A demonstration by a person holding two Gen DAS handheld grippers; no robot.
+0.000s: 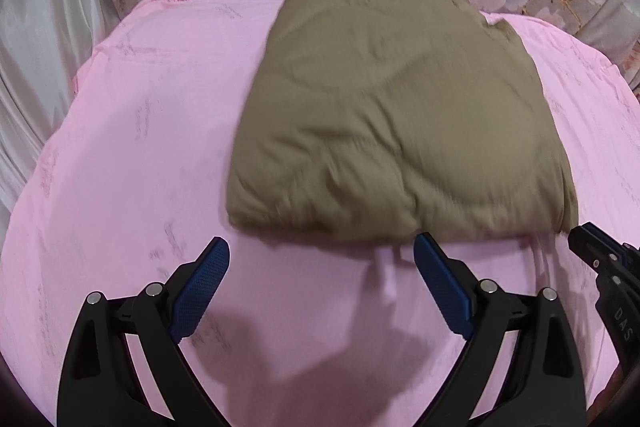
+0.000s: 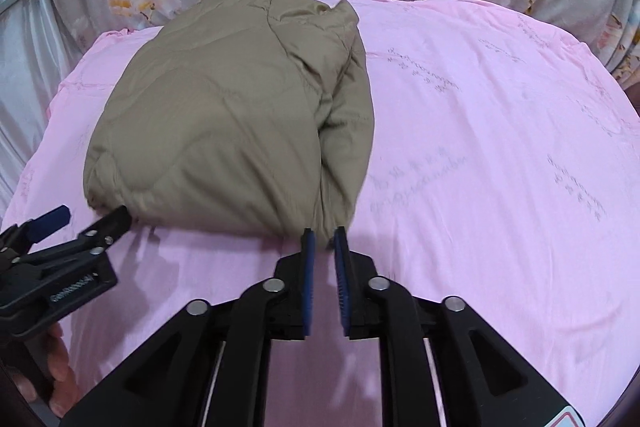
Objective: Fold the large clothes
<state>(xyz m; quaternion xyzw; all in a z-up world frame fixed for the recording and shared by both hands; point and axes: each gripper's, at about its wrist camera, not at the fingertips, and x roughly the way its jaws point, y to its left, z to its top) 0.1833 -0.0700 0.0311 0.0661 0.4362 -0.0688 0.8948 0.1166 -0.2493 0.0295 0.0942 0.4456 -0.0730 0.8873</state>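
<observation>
Jacket [image 2: 224,115], khaki and padded, lies as a folded bundle on the pink sheet [image 2: 480,147] just ahead of both grippers. Right gripper [image 2: 323,239]: jaws slightly parted, nothing between them, tips at the bundle's near edge, probably just released. Left gripper [image 1: 320,259]: spread wide, empty, just short of that edge. Right view alone shows the layered side fold and a hand [image 2: 60,367]; left view shows the smooth top.

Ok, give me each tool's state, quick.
Left tool: wide open, empty, just short of the tan padded jacket.
Right tool: slightly open, nothing gripped, tips at the jacket's near edge.
</observation>
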